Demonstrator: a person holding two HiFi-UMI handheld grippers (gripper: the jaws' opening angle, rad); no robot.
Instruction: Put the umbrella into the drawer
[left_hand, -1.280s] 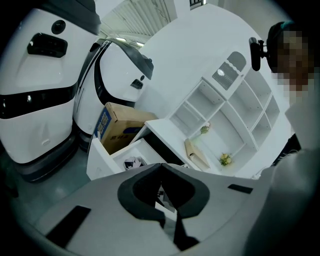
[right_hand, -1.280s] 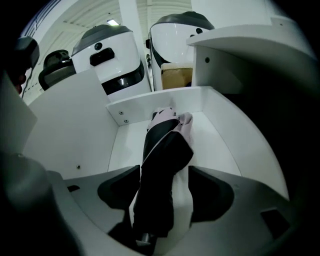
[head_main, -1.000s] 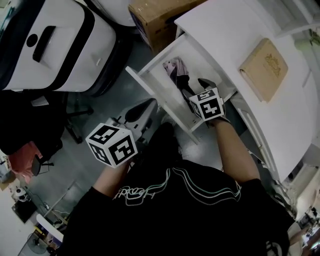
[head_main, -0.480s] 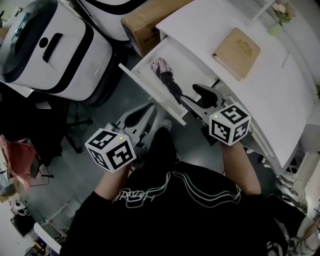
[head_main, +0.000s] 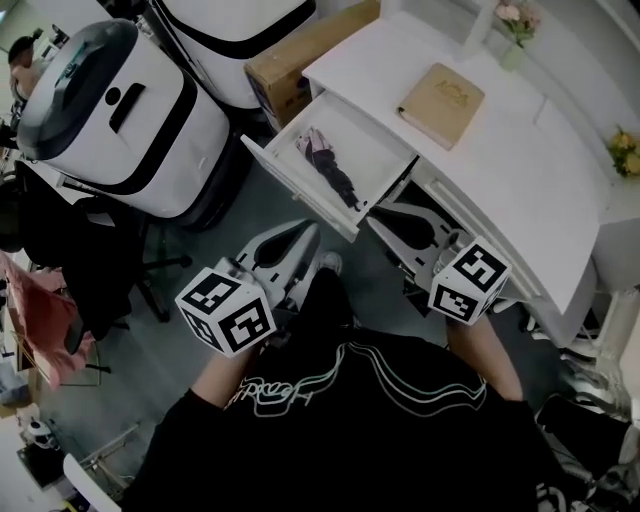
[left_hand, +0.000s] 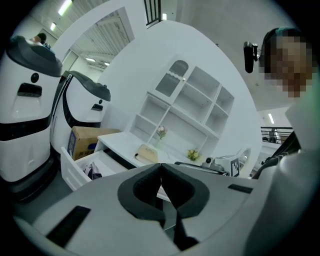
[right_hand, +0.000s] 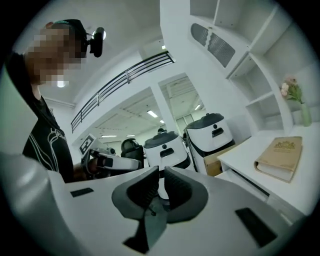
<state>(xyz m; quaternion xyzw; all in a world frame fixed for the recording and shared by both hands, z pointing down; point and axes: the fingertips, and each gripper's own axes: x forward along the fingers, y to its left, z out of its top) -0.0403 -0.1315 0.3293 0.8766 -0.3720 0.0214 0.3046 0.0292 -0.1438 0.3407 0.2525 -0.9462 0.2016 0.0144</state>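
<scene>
Your right claw (head_main: 385, 215) is out of the drawer (head_main: 290, 180). A second ago it reached down inside, spread wide over the umbrella (head_main: 328, 165); now it hangs back at the centre right of the head view, beside the front edge of the bench (head_main: 520, 170) and well clear of the drawer. Its jaws have just been closing, and the right gripper view shows them drawn in to a thin slit with nothing between them. So it has let go, not carried anything off. The umbrella lies folded in the open drawer at the upper centre of the head view, running slantwise across the drawer floor, pale end toward the back. It is small and dark from here, so whether it sits fully flat is hard to say. Your left claw (head_main: 303, 233) is at the centre left, nearer your body than the drawer front. Its tips meet in the left gripper view, and it holds nothing either. In my judgement the placing is done, since the umbrella is in and both claws are free. Only the drawer stands pulled out, and the task does not ask you to shut it.
</scene>
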